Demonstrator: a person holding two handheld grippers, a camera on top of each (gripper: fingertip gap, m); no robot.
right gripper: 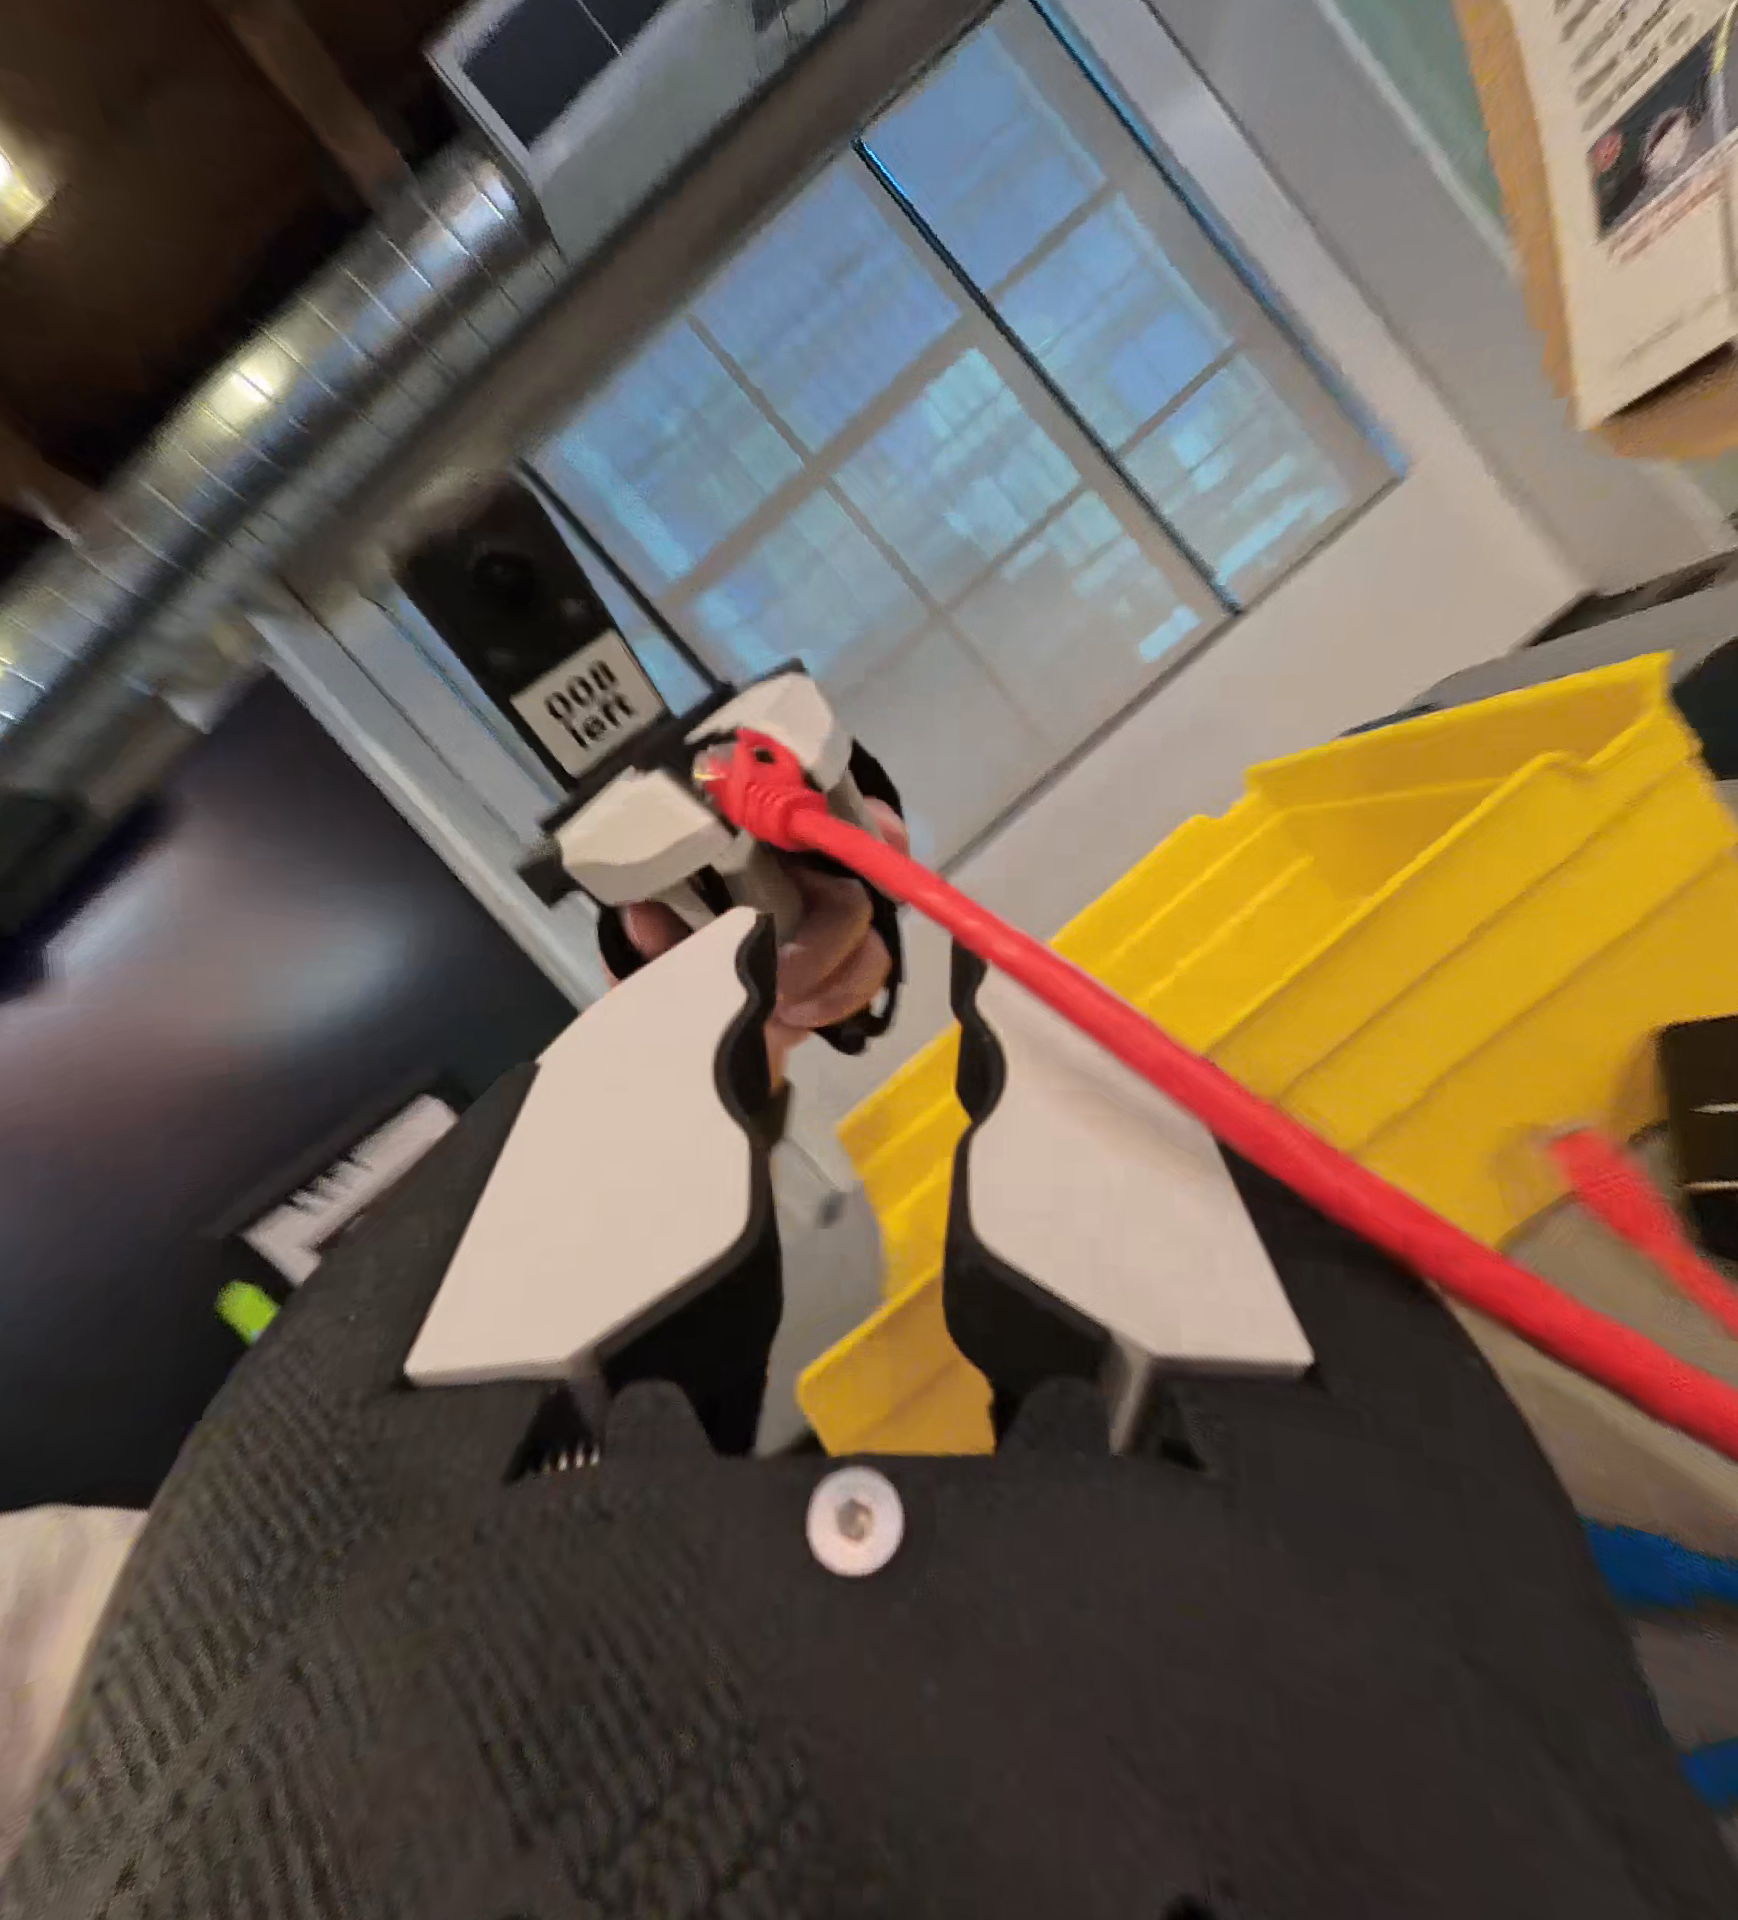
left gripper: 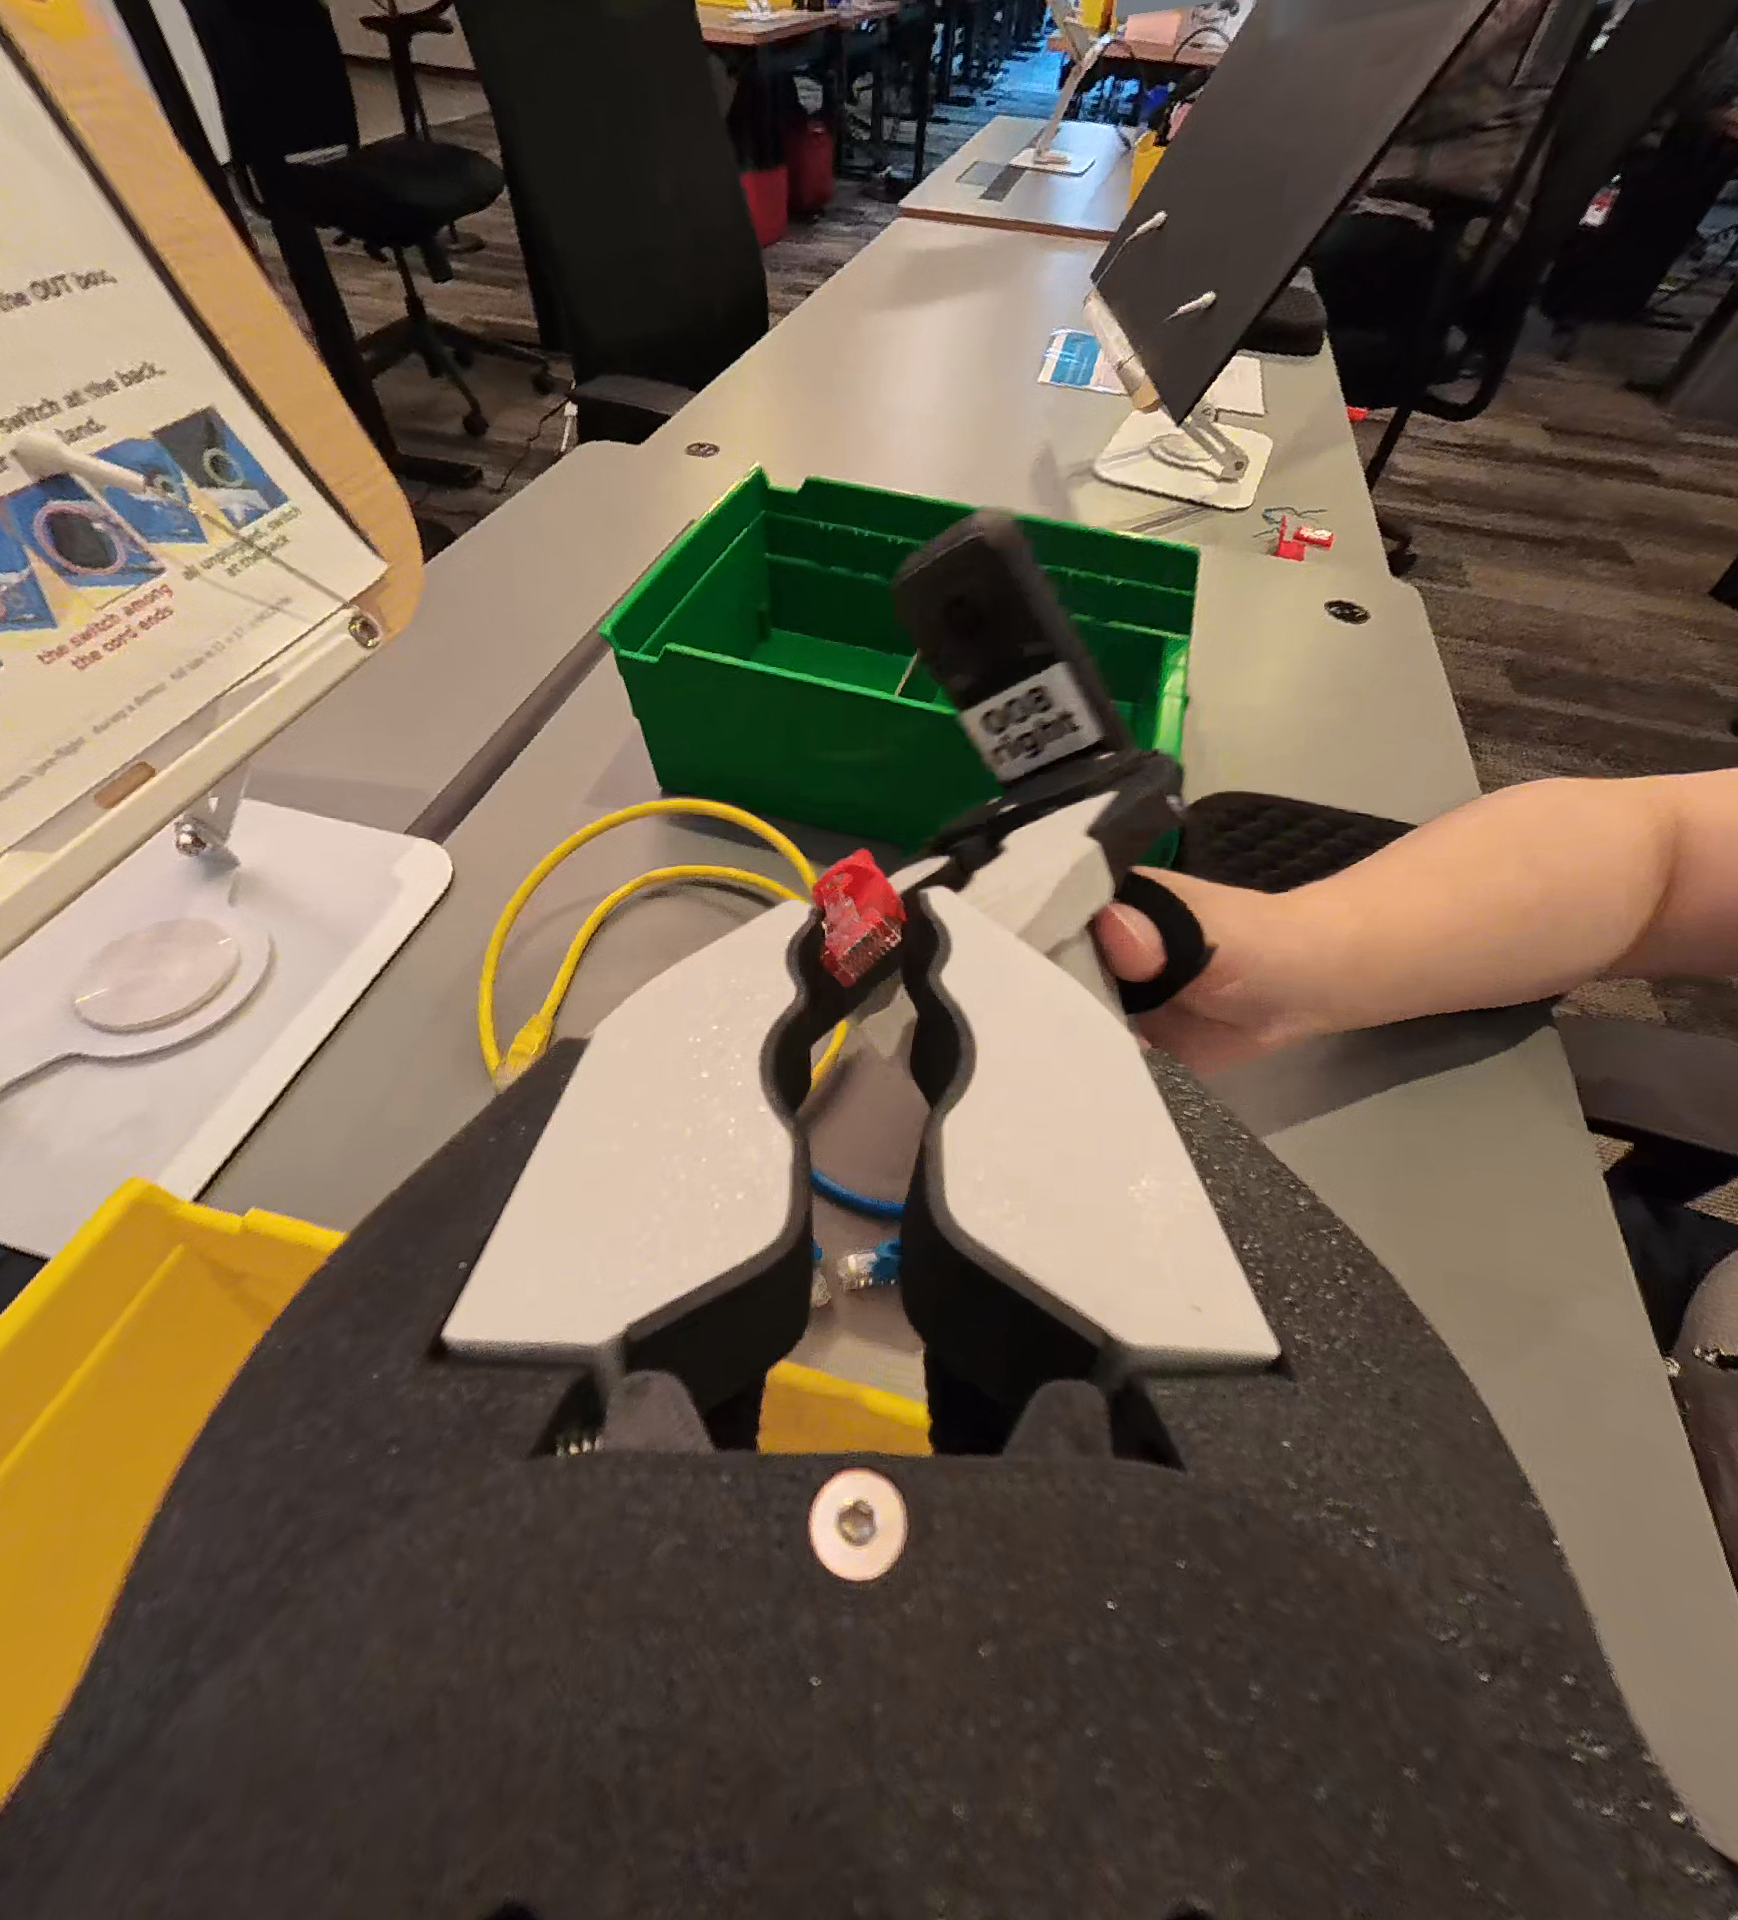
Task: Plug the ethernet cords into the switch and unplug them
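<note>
desk [left gripper: 948, 343]: grey, bears a green bin [left gripper: 792, 717] and a yellow bin [right gripper: 1447, 935]. red cord [right gripper: 1260, 1122]: runs taut from lower right up to its plug [left gripper: 857, 914], pinched at the left gripper [left gripper: 860, 925] tips. right gripper [right gripper: 860, 966]: spread, empty, facing the plug. yellow cord [left gripper: 574, 914], blue cord [left gripper: 860, 1195]: loose on desk.
</note>
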